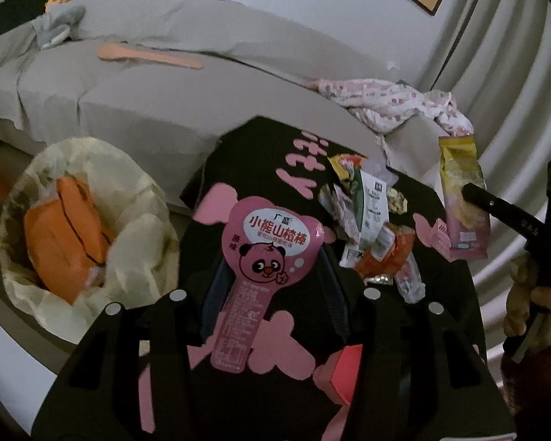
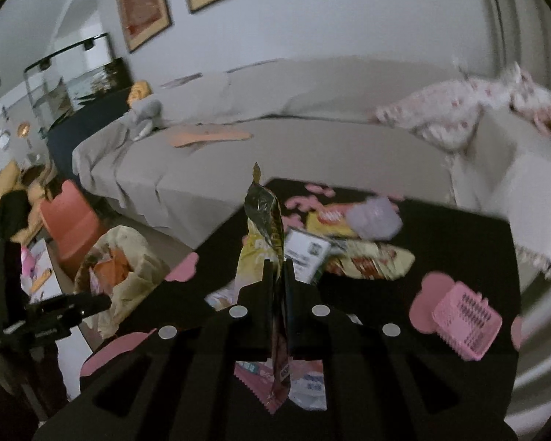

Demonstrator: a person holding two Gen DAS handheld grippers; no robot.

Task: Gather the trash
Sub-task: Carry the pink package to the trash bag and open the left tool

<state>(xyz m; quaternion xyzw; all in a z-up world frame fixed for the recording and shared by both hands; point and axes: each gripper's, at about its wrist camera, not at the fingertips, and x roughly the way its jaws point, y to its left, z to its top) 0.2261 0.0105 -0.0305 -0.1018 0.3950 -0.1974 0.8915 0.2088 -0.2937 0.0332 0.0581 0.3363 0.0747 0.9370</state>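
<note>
A pink bear-print wrapper (image 1: 264, 257) lies on the black table (image 1: 253, 150) between the wide-apart fingers of my left gripper (image 1: 272, 286), which is open and not touching it. A trash bin (image 1: 73, 228) lined with a pale bag holds an orange packet and stands left of the table. My right gripper (image 2: 279, 275) is shut on a yellow-and-pink snack packet (image 2: 264, 228) and holds it upright above the table; it also shows in the left wrist view (image 1: 459, 202). Several more wrappers (image 1: 371, 220) are heaped on the table's far side.
A grey sofa (image 1: 165, 84) runs behind the table with a patterned cloth (image 1: 393, 103) on its right end. A pink comb-like item (image 2: 466, 323) lies on the table's right. The bin also shows in the right wrist view (image 2: 125, 275), beside an orange chair (image 2: 69, 220).
</note>
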